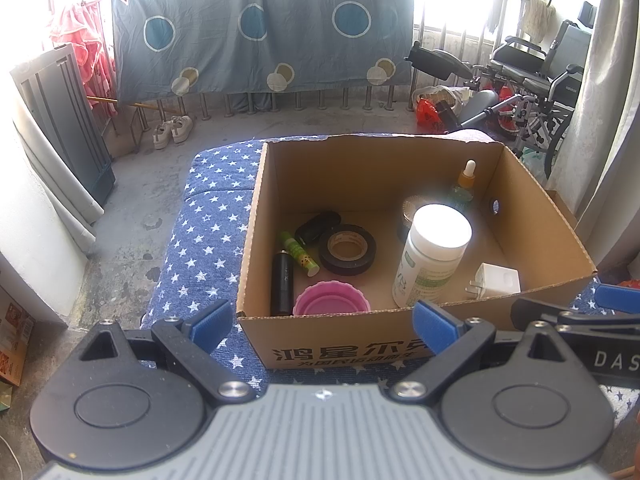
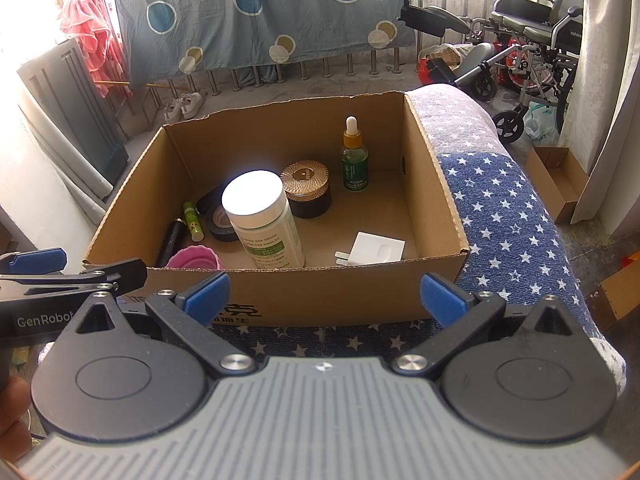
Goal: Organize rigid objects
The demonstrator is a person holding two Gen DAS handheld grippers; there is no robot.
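A blue star-printed cushion (image 2: 504, 216) fills the foreground. Behind it, a grey-blue sheet with circles (image 1: 260, 28) hangs over a metal railing (image 1: 320, 100), with white shoes (image 1: 173, 130) below. A wheelchair (image 2: 536, 36) stands near a pale curtain (image 2: 600, 80), and pink clothing (image 1: 86, 52) hangs opposite.

Cardboard box (image 2: 360, 296) mid-frame, open top. Inside: white bottle (image 2: 262, 220) upright centre, dropper bottle (image 2: 354, 160) upright at back, tape roll (image 1: 347, 249) flat, pink cup (image 1: 331, 300) lower left, white charger (image 2: 372, 254) lying lower right.
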